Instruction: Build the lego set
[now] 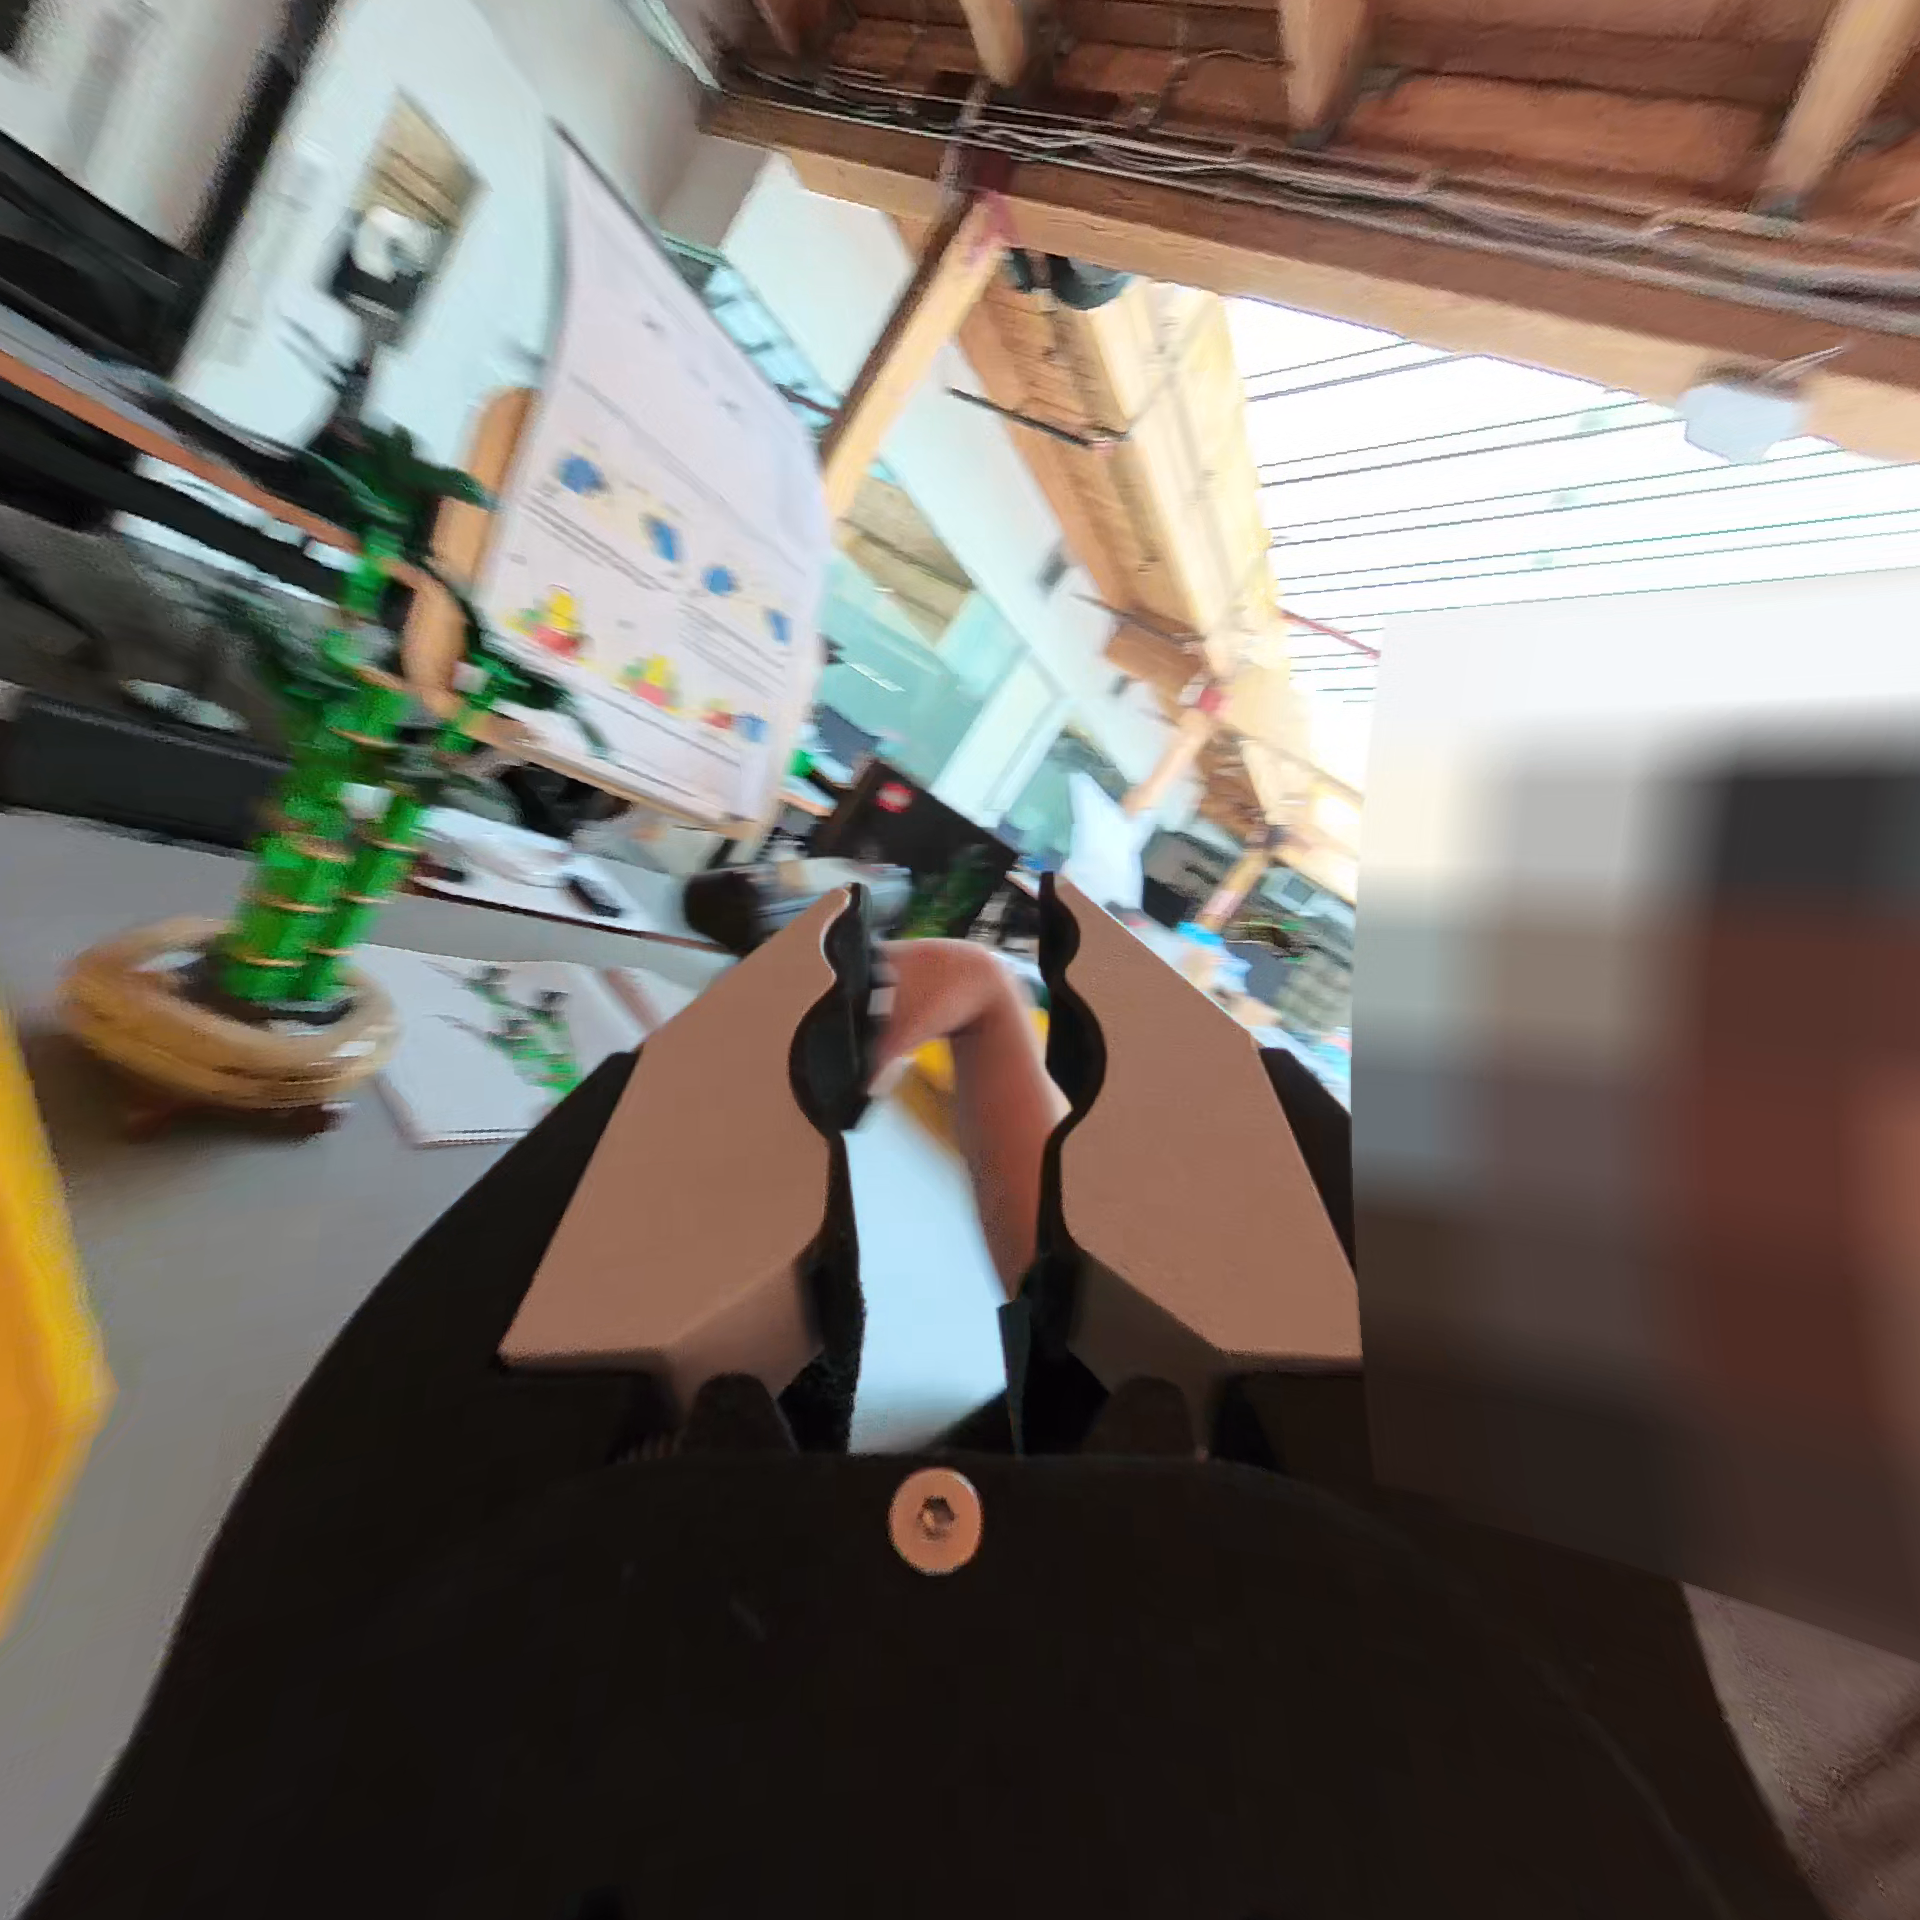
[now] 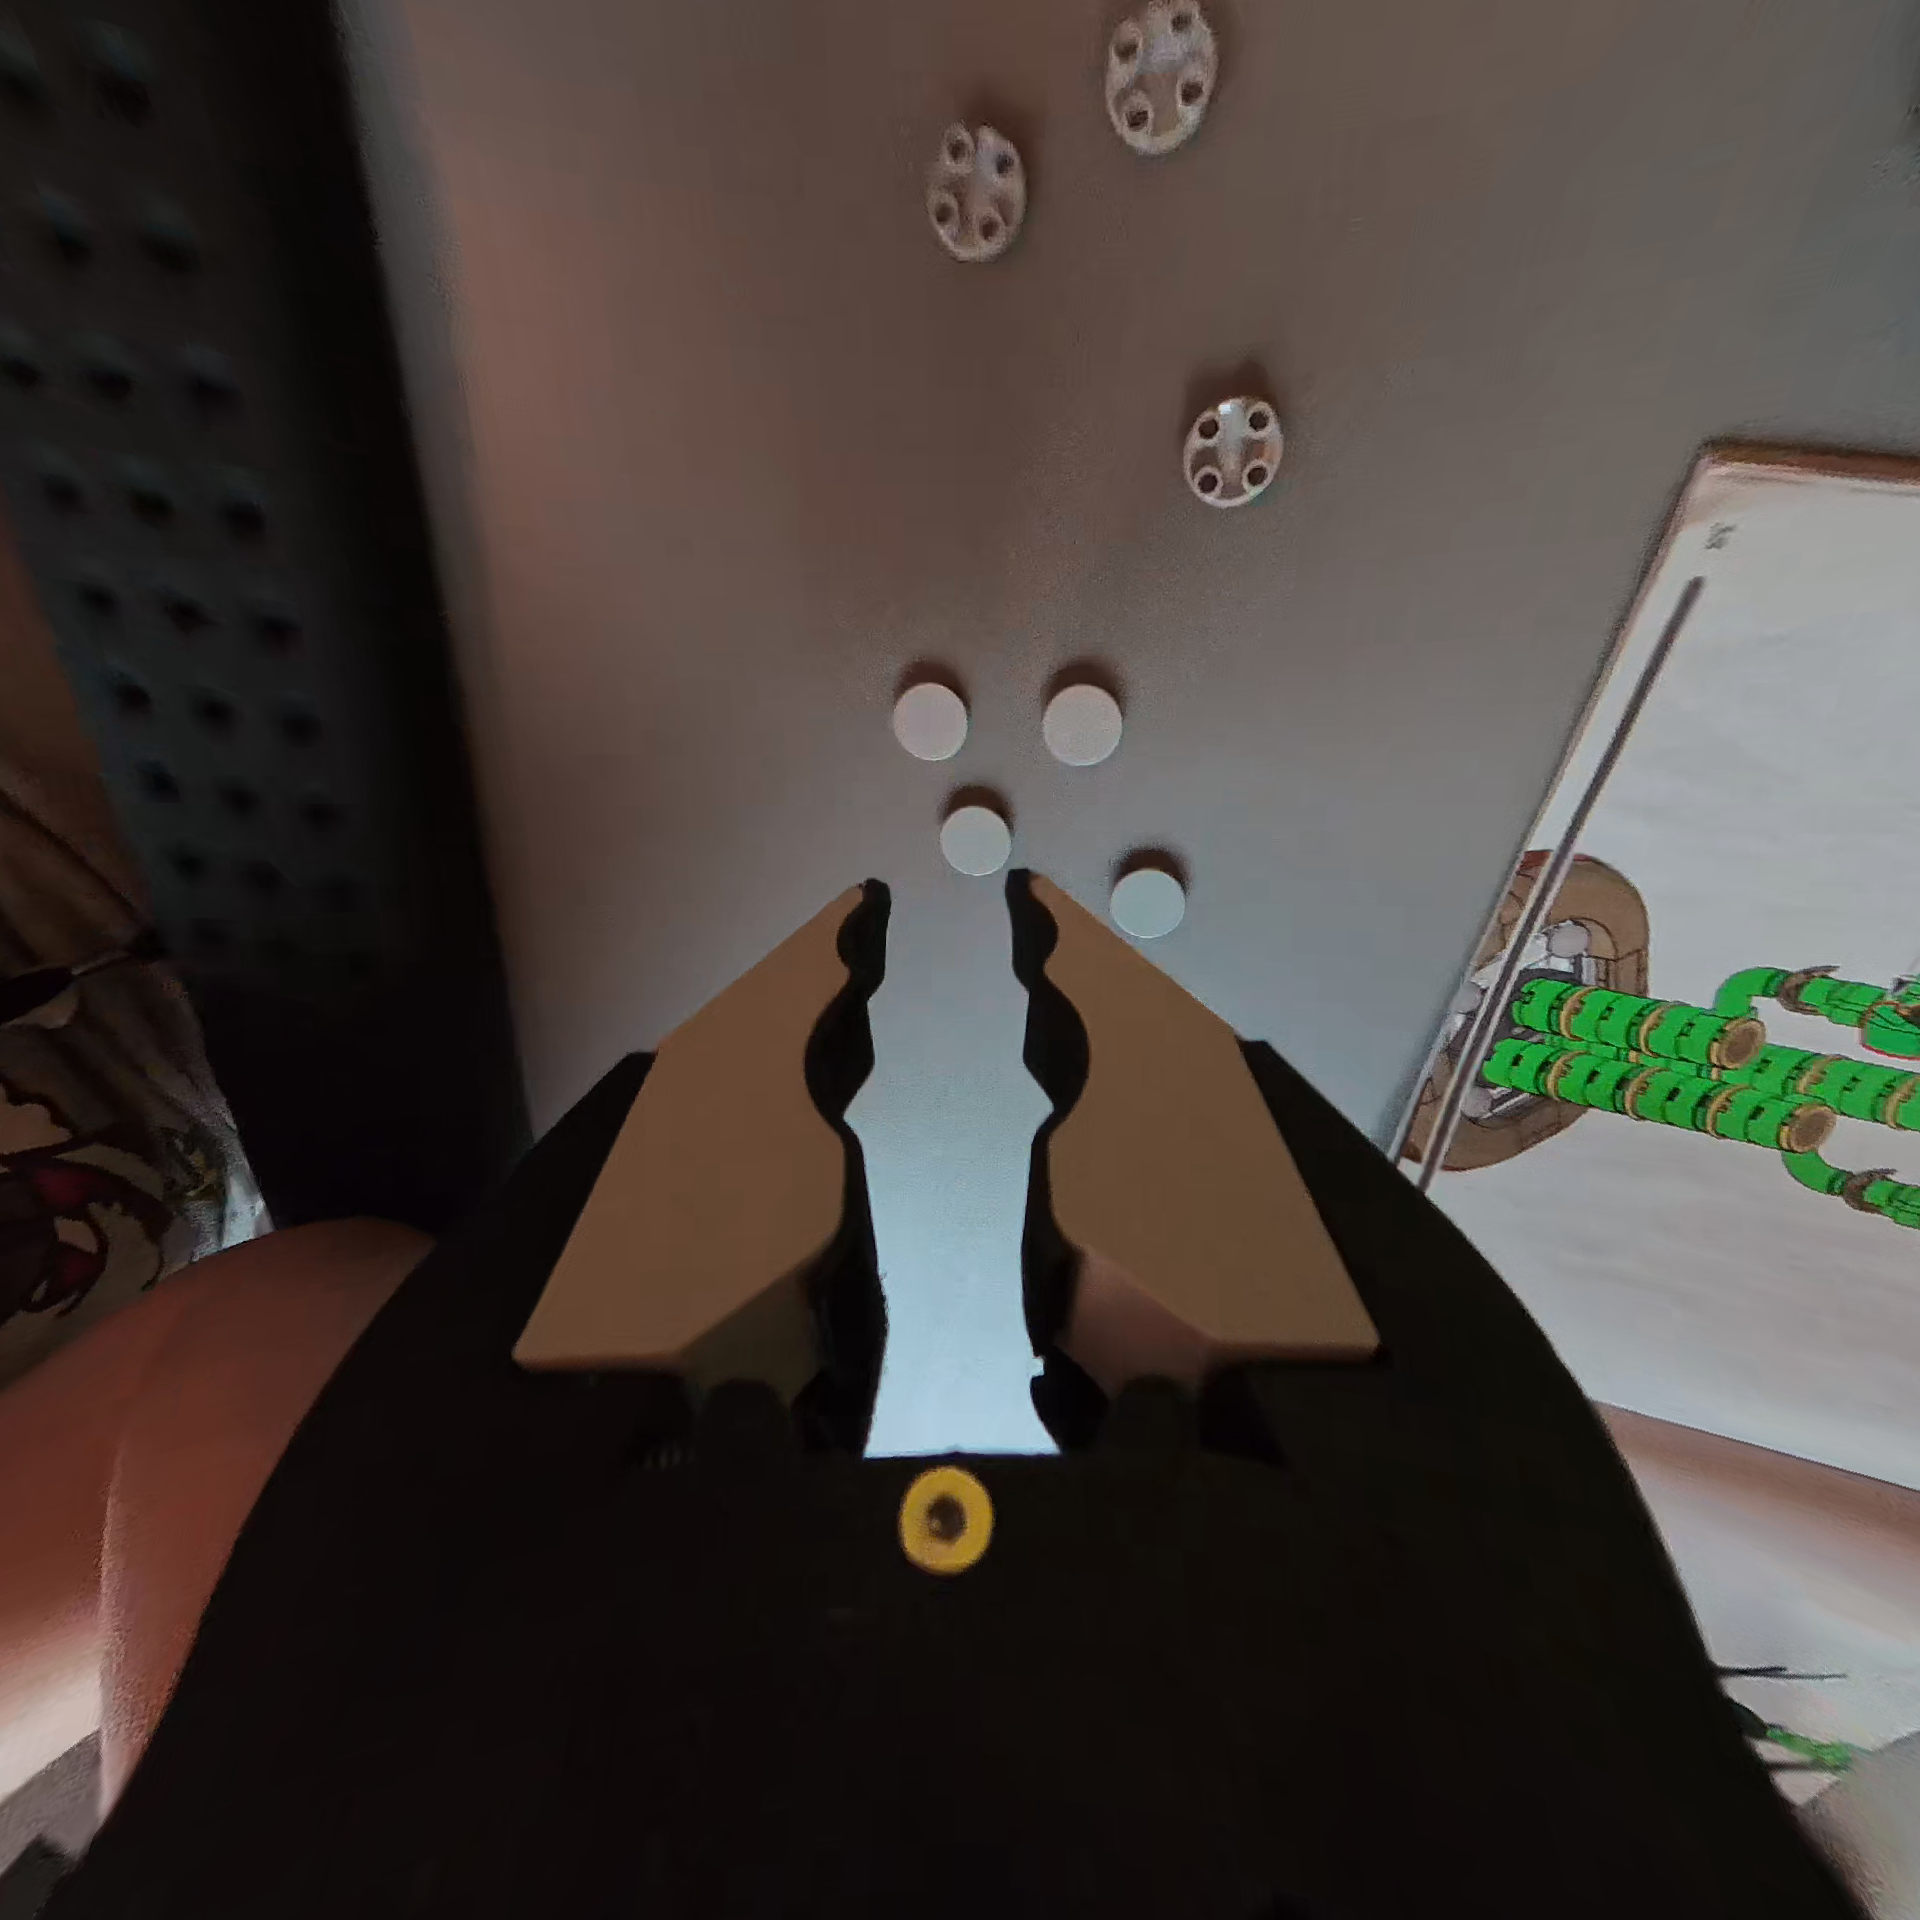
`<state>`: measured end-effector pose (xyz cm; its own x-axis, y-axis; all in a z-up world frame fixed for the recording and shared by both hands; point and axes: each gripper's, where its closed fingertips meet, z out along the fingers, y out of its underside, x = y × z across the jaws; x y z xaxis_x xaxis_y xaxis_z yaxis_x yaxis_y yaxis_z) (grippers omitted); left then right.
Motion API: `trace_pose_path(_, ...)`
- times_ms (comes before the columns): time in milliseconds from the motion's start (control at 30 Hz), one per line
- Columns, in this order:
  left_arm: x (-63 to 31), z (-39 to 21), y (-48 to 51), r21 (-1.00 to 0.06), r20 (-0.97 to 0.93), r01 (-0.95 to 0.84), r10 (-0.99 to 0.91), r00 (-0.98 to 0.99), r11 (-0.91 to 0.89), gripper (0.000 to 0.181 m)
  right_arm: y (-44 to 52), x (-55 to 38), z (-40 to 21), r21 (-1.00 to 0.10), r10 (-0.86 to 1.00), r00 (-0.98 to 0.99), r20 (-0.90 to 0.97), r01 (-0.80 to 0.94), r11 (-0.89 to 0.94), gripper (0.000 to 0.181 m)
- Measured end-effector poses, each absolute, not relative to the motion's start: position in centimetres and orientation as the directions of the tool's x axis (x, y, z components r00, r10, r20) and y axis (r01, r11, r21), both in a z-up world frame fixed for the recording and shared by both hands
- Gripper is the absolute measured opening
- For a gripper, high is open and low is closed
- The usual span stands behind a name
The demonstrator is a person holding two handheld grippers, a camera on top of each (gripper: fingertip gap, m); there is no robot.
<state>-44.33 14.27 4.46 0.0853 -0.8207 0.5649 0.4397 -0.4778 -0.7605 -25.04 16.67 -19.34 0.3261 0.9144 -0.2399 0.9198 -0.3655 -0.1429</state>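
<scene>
In the left wrist view, a green lego bamboo plant (image 1: 312,821) stands in a tan round pot (image 1: 223,1023) at the left on the grey table. My left gripper (image 1: 951,889) is tilted upward with its jaws apart; a small dark piece (image 1: 847,1023) sits against the left finger, and I cannot tell if it is held. In the right wrist view, my right gripper (image 2: 945,879) is open and empty just above the table. A white round tile (image 2: 975,840) lies just past its tips, among several such tiles. Three white round pieces with holes (image 2: 1231,454) lie farther off.
An open instruction booklet (image 2: 1662,1039) lies right of the right gripper and also shows in the left wrist view (image 1: 488,1049). A dark perforated panel (image 2: 187,540) is at the left. A yellow bin (image 1: 42,1299), a standing printed sheet (image 1: 665,582) and a person's arm (image 1: 997,1081) are in view. Across from one pair of fingers to the other is roughly 30 centimetres. The green lego bamboo plant (image 1: 312,821) is about equally far from each gripper, around 25 centimetres.
</scene>
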Motion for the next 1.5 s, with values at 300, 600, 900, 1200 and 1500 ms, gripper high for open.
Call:
trace_pose_path(300,-54.5,-5.4,27.4,-0.849,0.254,0.023,-0.370,0.893,-0.528,0.033,19.6,-29.0,1.8,-0.917,0.933,0.289,0.213,0.390,0.089,0.041)
trace_pose_path(600,-58.3,-17.4,32.2,-0.381,-0.068,-0.268,-0.263,0.963,-0.885,0.049,18.8,-28.0,6.9,-0.948,0.881,0.366,0.299,0.216,0.232,0.060)
trace_pose_path(900,-59.1,-21.4,33.3,-0.252,-0.095,-0.262,-0.246,0.965,-0.932,0.032,18.9,-27.8,7.3,-0.945,0.870,0.378,0.315,0.206,0.253,0.059)
trace_pose_path(1200,-58.5,-21.9,33.1,-0.234,-0.087,-0.266,-0.252,0.964,-0.935,0.012,19.1,-27.6,7.0,-0.943,0.868,0.381,0.320,0.218,0.252,0.058)
trace_pose_path(1500,-59.4,-21.6,32.4,-0.195,-0.159,-0.277,-0.248,0.955,-0.941,0.027,19.3,-27.6,6.5,-0.942,0.871,0.376,0.317,0.235,0.241,0.057)
